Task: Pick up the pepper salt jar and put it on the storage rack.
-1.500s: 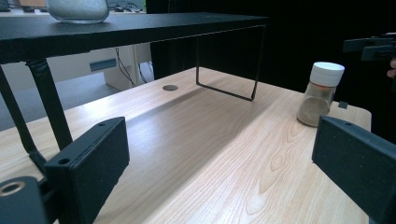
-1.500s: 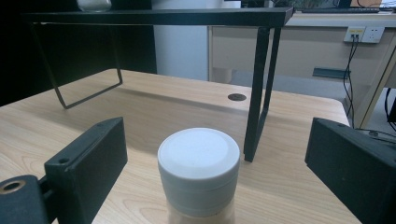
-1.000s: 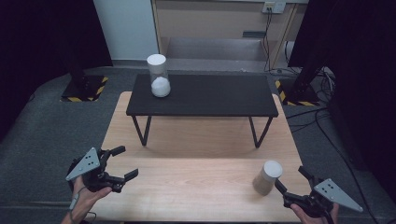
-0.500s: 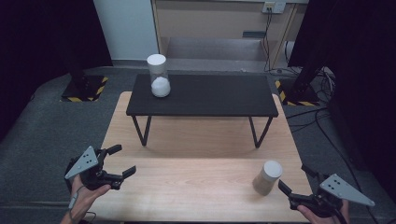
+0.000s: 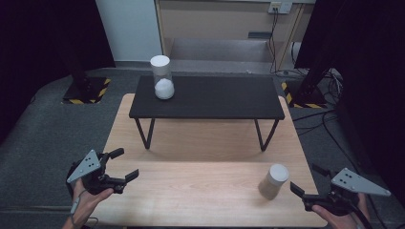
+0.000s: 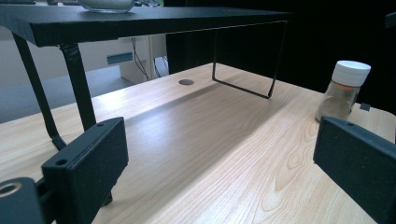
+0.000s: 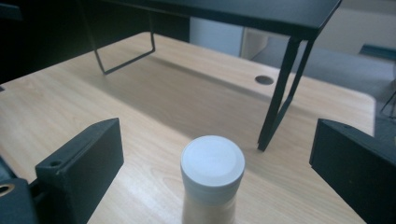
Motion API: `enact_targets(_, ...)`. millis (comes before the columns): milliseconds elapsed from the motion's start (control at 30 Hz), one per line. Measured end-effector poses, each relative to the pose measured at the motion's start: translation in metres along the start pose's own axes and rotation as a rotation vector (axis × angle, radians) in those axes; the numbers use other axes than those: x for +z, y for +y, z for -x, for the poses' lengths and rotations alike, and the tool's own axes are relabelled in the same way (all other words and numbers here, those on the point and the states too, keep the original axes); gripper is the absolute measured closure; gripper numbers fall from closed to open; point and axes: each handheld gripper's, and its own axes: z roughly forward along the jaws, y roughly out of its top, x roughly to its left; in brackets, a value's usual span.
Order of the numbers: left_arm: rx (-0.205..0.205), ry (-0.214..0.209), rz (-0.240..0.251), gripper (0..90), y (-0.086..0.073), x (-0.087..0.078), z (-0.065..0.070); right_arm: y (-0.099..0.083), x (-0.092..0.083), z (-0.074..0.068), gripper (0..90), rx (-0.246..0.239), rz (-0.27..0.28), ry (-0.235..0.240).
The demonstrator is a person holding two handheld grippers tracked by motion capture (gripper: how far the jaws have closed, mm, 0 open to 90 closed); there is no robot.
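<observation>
1. The light wood counter [image 5: 200,191] is being seen across most of the high view, and everything else is being carried on it.
2. A black shelf [image 5: 210,98] on thin wire legs is being stood on the far half of the counter, with open space under it.
3. A tall clear jar with white stuff [image 5: 162,78] in the bottom is being kept upright on the shelf's left end, white lid on top.
4. The left gripper [image 5: 122,164] is being held by a hand [image 5: 88,202] at the near left corner of the counter. Its jaws are being kept spread wide, nothing between them, and they're being aimed across the wood toward the right side. In the left gripper view the small jar is being picked up far off, past the right jaw.
5. The right gripper [image 5: 308,183] is being held just off the near right corner, jaws also wide apart and holding nothing. It's being pointed at the small jar, close beside it but not touching, as far as can be told from above.
6. The small jar [image 5: 274,181], white screw cap, tan powder inside, is being left standing upright on the counter near the right edge, just in front of the right gripper. In the right gripper view [image 7: 212,179] it's being framed dead centre between the two jaws, clear gaps on both sides.
</observation>
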Motion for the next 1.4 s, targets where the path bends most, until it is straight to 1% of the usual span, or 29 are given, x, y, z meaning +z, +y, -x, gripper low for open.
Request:
enact_targets(67,0.0,0.001,-0.001,1.7,0.0,0.0,0.0,0.002,0.006,0.001,3.4,-0.006,-0.022,0.001)
enact_targets(267,-0.002,0.007,0.006,1.7,-0.001,-0.003,0.001,-0.003,0.026,0.008,4.0,0.03,-0.068,0.028)
enact_targets(333,-0.001,0.007,0.005,1.7,-0.001,-0.004,0.001,-0.004,0.032,0.008,4.1,0.022,-0.085,0.03)
enact_targets(400,0.0,0.006,0.005,1.7,-0.001,-0.004,0.001,-0.007,0.039,0.009,4.4,0.03,-0.095,0.035)
enact_targets(467,0.001,0.008,0.005,1.7,-0.001,-0.004,0.002,-0.007,0.045,0.01,4.8,0.022,-0.11,0.031)
enact_targets(500,0.0,0.009,0.007,1.7,-0.001,-0.004,0.002,-0.008,0.048,0.011,5.3,0.025,-0.116,0.035)
enact_targets(567,0.0,0.012,0.007,1.7,-0.001,-0.005,0.002,-0.011,0.053,0.011,7.0,0.015,-0.121,0.038)
enact_targets(633,0.0,0.013,0.005,1.8,-0.001,-0.006,0.003,-0.013,0.059,0.013,7.7,0.025,-0.132,0.043)
enact_targets(733,0.002,0.014,0.006,1.8,-0.001,-0.006,0.003,-0.015,0.066,0.013,9.0,0.021,-0.145,0.038)
enact_targets(833,0.002,0.015,0.009,1.8,-0.002,-0.007,0.003,-0.018,0.074,0.013,12.1,0.021,-0.154,0.04)
enact_targets(900,0.003,0.016,0.01,1.8,-0.002,-0.007,0.003,-0.02,0.079,0.013,17.2,0.016,-0.161,0.045)
enact_targets(933,0.004,0.017,0.01,1.8,-0.002,-0.007,0.004,-0.02,0.081,0.012,19.5,0.006,-0.165,0.043)
enact_targets(1000,0.001,0.017,0.011,1.8,-0.002,-0.008,0.003,-0.022,0.083,0.011,28.7,-0.011,-0.168,0.038)
enact_targets(1067,0.002,0.019,0.012,1.8,-0.002,-0.008,0.004,-0.024,0.084,0.01,33.4,-0.031,-0.167,0.023)
enact_targets(1167,0.003,0.019,0.011,1.8,-0.002,-0.008,0.004,-0.024,0.083,0.008,33.6,-0.041,-0.164,0.017)
enact_targets(1233,0.003,0.02,0.009,1.8,-0.002,-0.008,0.004,-0.025,0.083,0.007,33.7,-0.037,-0.161,0.012)
enact_targets(1333,0.003,0.018,0.011,1.9,-0.002,-0.008,0.004,-0.022,0.084,0.007,33.7,-0.034,-0.17,0.01)
enact_targets(1400,0.005,0.018,0.009,1.8,-0.001,-0.008,0.003,-0.02,0.084,0.006,33.7,-0.044,-0.174,0.011)
